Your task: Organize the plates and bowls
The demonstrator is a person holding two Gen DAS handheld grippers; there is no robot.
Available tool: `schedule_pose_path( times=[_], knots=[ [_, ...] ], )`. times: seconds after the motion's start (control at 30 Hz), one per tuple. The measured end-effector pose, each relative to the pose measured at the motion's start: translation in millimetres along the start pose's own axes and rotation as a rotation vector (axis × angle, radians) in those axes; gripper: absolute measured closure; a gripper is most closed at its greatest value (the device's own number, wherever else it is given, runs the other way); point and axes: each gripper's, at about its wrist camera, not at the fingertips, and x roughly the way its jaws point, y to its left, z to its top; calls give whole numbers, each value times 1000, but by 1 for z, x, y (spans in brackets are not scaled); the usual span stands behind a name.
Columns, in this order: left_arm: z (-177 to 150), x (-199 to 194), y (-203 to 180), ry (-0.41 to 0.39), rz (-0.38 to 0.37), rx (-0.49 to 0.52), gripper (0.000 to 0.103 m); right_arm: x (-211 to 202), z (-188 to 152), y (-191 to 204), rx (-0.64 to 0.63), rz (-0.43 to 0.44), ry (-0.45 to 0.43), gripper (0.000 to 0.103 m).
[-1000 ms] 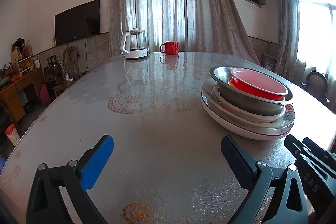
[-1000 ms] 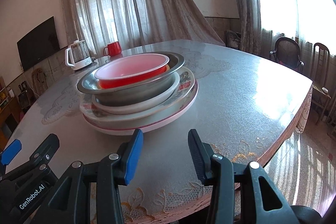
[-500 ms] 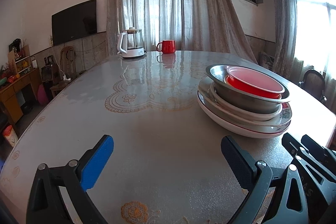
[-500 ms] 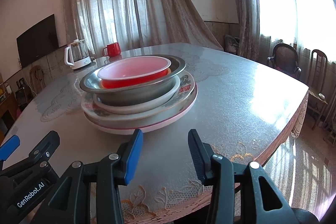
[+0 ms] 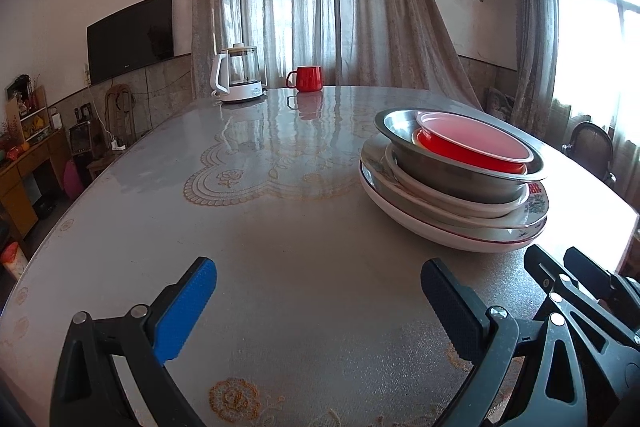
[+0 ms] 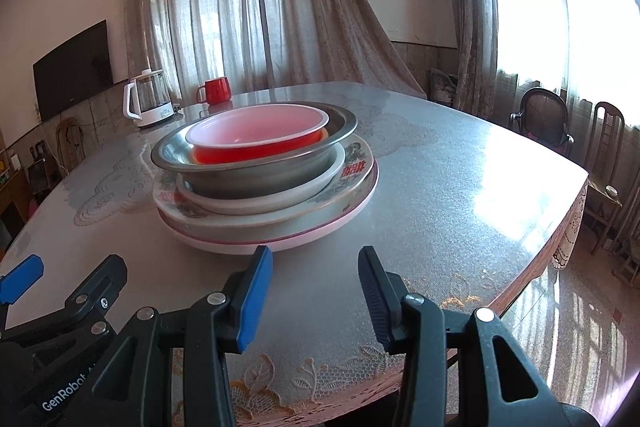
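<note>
One stack of dishes stands on the table (image 6: 460, 195). Topmost is a red plastic bowl (image 6: 256, 137) (image 5: 472, 143), nested in a steel bowl (image 6: 264, 175) (image 5: 452, 167). Under them lie a white dish (image 6: 280, 201) and wide patterned plates (image 6: 352, 187) (image 5: 460, 227). My right gripper (image 6: 314, 291) hovers just in front of the stack, open, with nothing between its fingers. To the left of the stack my left gripper (image 5: 316, 301) hangs wide open over bare tabletop, also holding nothing. Each gripper shows at the edge of the other's view.
At the table's far end stand a glass kettle (image 5: 238, 75) with a white handle and a red mug (image 5: 306, 78). The table's edge (image 6: 560, 239) runs close on the right, with chairs (image 6: 544, 123) beyond it. A TV (image 5: 130, 35) hangs on the left wall.
Both views have tilted very slightly, so the stack sits a little differently in frame. Neither gripper has opened, shut or taken hold of anything.
</note>
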Motion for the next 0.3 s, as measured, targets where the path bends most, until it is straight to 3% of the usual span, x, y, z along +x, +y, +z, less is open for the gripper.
schedule_pose_path(
  times=[0.3],
  knots=[
    [0,-4,1,-13,13,-5,4,0,-2,3,-24,3,1,58]
  ],
)
